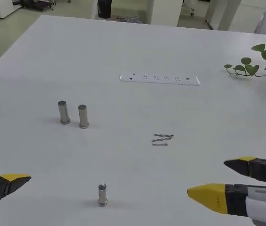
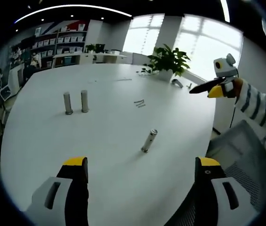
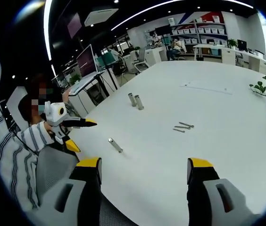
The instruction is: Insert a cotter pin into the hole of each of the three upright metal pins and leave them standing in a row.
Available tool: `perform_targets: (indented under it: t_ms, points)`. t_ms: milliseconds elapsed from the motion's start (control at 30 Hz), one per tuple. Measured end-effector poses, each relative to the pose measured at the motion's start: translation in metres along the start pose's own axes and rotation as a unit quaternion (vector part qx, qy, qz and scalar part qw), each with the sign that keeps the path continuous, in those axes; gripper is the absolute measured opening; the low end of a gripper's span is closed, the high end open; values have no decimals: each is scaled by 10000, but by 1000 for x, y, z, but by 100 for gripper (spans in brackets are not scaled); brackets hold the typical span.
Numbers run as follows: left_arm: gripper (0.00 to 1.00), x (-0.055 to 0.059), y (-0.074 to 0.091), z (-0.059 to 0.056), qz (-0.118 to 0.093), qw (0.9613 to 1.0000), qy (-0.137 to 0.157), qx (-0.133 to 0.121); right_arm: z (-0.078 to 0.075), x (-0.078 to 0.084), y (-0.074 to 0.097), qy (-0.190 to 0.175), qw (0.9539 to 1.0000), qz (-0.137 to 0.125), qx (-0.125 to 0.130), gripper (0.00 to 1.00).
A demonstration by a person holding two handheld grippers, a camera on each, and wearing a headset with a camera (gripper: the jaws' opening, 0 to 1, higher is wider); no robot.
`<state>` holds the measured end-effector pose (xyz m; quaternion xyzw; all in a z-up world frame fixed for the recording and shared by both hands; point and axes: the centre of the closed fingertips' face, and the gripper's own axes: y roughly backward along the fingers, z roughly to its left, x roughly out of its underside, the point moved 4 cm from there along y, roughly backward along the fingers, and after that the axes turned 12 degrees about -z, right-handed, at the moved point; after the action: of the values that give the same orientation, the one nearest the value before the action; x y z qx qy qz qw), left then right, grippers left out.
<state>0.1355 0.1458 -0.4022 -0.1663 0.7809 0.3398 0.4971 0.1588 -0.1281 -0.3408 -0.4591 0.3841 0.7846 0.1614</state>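
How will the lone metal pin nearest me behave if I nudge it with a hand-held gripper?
The lone metal pin stands upright, tall and narrow, so a sideways nudge would probably tip it. Being round, it would likely roll on the smooth white table once down. Its shiny metal may slip between jaws.

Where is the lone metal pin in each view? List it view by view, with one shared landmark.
Head view: lone metal pin, bottom, left of centre.
Left gripper view: the pin, just right of centre.
Right gripper view: the pin, left of centre, lower half.
Shared landmark: the cotter pins.
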Motion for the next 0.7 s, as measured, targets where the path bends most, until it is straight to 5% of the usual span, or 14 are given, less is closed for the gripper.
perform_targets:
  t_ms: [367, 533, 700]
  points:
    - [86, 2, 8, 0, -75, 9993, 319, -170, -15, -14, -15, 553, 9975, 415, -130, 65]
    - [86, -1, 11, -1, -216, 9989, 340, -218, -27, -13, -15, 1174, 9874, 1042, -219, 62]
    - [86, 5, 10, -2, -158, 9985, 475, -223, -33, -17, -20, 1397, 9817, 1246, -359, 59]
